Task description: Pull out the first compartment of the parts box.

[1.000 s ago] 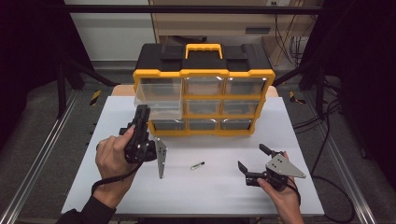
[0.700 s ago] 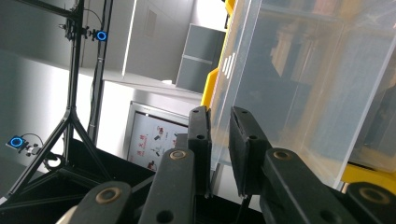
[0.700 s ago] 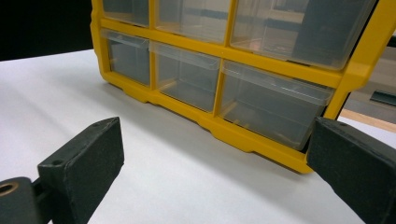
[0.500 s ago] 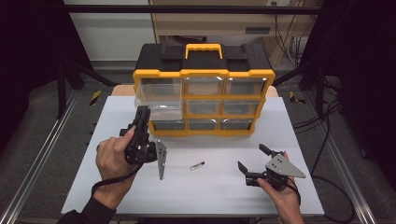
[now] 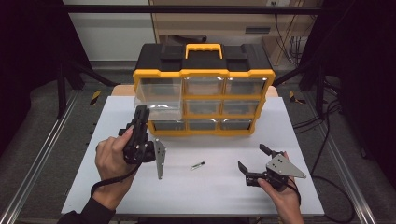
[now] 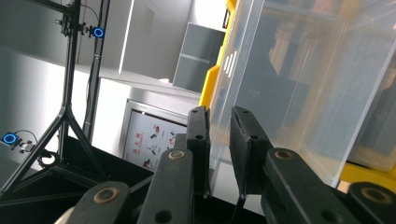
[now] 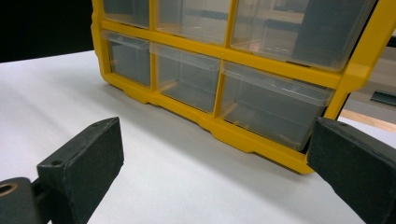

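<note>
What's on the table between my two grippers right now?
In the high view, one small dark pin-like part lies on the table between the left gripper and the right gripper.

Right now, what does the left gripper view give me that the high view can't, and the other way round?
Left gripper view: the left gripper has its jaws clamped on the front wall of the clear drawer, pads pressing both faces.

High view: that drawer is pulled out of the left column of the yellow organizer; a small screw lies on the white table; the right gripper rests open, empty.

Both: the drawer, the organizer's yellow frame, and the left gripper on the drawer.
</note>
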`<state>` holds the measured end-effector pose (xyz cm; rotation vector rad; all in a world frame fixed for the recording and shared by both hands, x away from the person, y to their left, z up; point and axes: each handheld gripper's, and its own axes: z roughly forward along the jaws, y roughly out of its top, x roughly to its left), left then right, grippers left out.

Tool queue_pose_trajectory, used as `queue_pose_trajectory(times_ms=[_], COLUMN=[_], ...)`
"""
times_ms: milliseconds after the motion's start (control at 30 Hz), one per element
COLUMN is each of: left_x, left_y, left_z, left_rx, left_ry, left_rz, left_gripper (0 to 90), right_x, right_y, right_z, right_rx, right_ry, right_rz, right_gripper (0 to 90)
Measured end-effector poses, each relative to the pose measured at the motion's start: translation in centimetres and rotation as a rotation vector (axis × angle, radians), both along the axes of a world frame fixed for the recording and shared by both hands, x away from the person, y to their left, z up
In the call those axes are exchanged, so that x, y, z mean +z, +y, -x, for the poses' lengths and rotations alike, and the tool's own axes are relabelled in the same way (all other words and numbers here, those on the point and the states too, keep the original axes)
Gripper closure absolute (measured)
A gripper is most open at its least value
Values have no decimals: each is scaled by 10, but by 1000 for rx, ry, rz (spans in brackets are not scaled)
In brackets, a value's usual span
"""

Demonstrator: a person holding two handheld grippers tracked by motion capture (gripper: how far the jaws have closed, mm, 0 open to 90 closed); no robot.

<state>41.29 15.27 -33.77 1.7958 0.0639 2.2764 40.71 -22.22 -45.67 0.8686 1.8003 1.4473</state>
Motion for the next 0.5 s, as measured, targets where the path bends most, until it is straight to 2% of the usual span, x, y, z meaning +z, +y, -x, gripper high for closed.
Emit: queue_pose_trajectory(times_ms=[200,367,500], left_x=[1,3,4], left_y=[3,3,4], left_z=[0,-1,0], left_rx=[1,-12,-20], left_ry=[6,31,41], left_rz=[-4,29,40], left_gripper=[774,712,705], right_x=[0,0,-1], right_y=[0,0,0], right_z=[0,0,0], right_rx=[2,2,-1], right_ry=[0,1,3], right_rz=[1,1,2], right_gripper=[38,37,37])
